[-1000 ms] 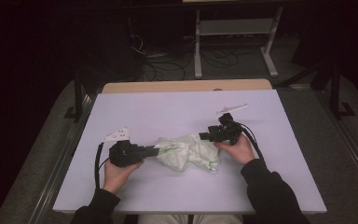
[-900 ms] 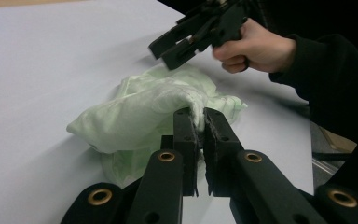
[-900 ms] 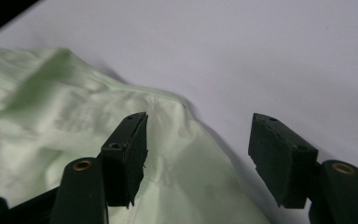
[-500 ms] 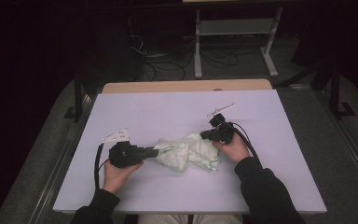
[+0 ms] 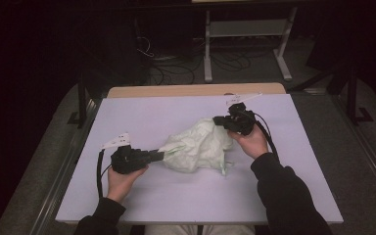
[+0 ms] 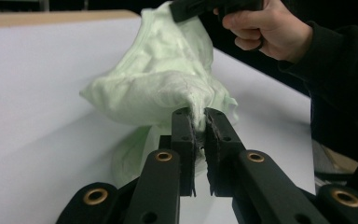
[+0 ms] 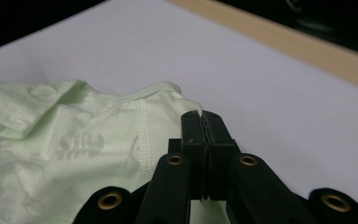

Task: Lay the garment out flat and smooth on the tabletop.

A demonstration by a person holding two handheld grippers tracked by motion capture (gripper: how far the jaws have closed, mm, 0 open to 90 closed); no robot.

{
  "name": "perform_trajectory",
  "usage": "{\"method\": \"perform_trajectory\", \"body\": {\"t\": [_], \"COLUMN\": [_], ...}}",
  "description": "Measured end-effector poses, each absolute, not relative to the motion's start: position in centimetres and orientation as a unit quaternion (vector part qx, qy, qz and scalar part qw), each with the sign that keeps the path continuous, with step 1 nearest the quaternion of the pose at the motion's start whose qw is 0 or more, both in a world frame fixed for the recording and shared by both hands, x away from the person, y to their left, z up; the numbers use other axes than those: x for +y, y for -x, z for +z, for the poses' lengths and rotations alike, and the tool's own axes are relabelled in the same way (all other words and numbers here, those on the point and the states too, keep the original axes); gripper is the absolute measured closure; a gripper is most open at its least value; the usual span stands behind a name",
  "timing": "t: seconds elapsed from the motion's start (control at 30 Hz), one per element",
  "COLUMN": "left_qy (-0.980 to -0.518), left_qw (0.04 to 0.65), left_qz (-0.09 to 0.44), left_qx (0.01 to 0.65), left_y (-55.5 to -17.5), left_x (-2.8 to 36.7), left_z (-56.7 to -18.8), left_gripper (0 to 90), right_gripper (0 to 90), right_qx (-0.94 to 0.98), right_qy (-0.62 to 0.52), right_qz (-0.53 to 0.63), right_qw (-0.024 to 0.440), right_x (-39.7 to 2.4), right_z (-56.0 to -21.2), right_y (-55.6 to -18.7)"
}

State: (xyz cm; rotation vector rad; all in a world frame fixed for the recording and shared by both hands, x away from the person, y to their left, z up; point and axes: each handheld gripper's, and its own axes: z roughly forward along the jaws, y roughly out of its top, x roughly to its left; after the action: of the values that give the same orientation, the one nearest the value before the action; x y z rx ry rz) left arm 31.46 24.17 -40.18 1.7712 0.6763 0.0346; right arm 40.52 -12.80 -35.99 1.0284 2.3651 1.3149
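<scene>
A crumpled pale green garment [image 5: 196, 147] lies mid-table on the white tabletop [image 5: 142, 115]. My left gripper [image 5: 162, 155] lies low at the garment's left end, its jaws shut on a fold of the cloth [image 6: 158, 79]; the left gripper [image 6: 199, 116] pinches it at the tips. My right gripper [image 5: 217, 120] is shut on the garment's upper right edge and holds that part raised off the table. In the right gripper view, the right gripper [image 7: 201, 114] clamps a corner beside the stitched hem of the garment [image 7: 51, 149]. The right hand [image 6: 265, 28] is visible above the cloth.
A wooden strip [image 5: 196, 90] runs along the table's far edge. Beyond it stand a metal stand [image 5: 245, 29] and loose cables [image 5: 176, 63] on the dark floor. Dark posts [image 5: 82, 98] flank the table sides. Bare tabletop surrounds the garment.
The right gripper has closed on the garment's right edge and risen, pulling that side of the cloth up into a peak. The left gripper has stayed put, still gripping.
</scene>
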Motion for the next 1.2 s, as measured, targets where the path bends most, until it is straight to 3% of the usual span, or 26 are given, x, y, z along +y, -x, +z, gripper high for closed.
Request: {"method": "perform_trajectory", "body": {"t": [0.17,0.3,0.77,1.03,1.2], "left_qy": [-0.757,-0.764,-0.796,-0.789,-0.799], "left_qw": [0.584,0.574,0.512,0.516,0.508], "left_qz": [0.013,0.004,-0.020,0.008,0.029], "left_qx": [0.292,0.295,0.324,0.333,0.319], "left_y": [-31.7,-31.8,-31.3,-31.3,-31.2], "left_x": [24.2,24.2,24.1,23.9,21.8], "left_z": [-40.5,-41.0,-42.3,-41.3,-39.9], "left_gripper": [77.3,72.3,61.1,53.2,50.2], "right_gripper": [87.3,87.3,87.3,87.3,87.2], "right_qx": [0.797,0.793,0.804,0.802,0.801], "right_qy": [-0.338,-0.329,-0.313,-0.319,-0.322], "right_qz": [0.477,0.492,0.501,0.502,0.501], "right_qw": [0.155,0.146,0.070,0.055,0.051], "right_x": [-13.4,-13.8,-14.4,-15.3,-15.4], "right_z": [-33.2,-32.8,-38.7,-39.8,-40.3], "right_y": [-39.8,-38.9,-32.4,-31.3,-31.0]}}
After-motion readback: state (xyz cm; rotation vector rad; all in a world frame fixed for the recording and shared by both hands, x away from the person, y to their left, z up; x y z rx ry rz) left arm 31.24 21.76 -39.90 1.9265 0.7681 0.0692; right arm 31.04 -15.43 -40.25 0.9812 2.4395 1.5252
